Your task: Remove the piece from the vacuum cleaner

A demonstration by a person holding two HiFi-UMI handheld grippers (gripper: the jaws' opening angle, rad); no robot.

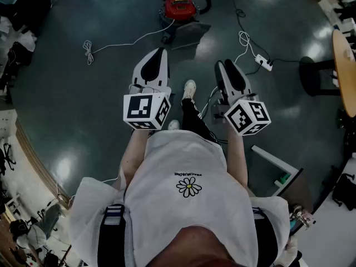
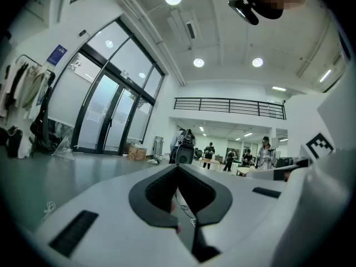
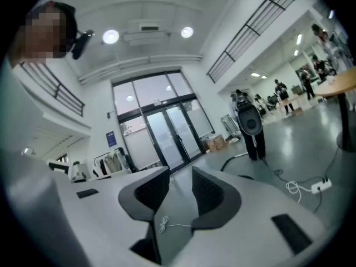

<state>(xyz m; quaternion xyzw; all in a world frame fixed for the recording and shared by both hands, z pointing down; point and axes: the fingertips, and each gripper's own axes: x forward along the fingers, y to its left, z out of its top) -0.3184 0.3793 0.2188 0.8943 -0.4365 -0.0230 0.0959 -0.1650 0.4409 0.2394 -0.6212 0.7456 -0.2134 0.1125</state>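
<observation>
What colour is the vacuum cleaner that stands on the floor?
The vacuum cleaner is red; the head view shows it best.

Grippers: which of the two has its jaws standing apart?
The right gripper: its jaws stand apart, with the floor showing between them and nothing held. The left gripper has its jaw tips together.

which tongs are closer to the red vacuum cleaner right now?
Left. In the head view the left tongs end just below and slightly left of the red vacuum cleaner; the right tongs sit lower and further off to its right. Neither touches it.
</observation>
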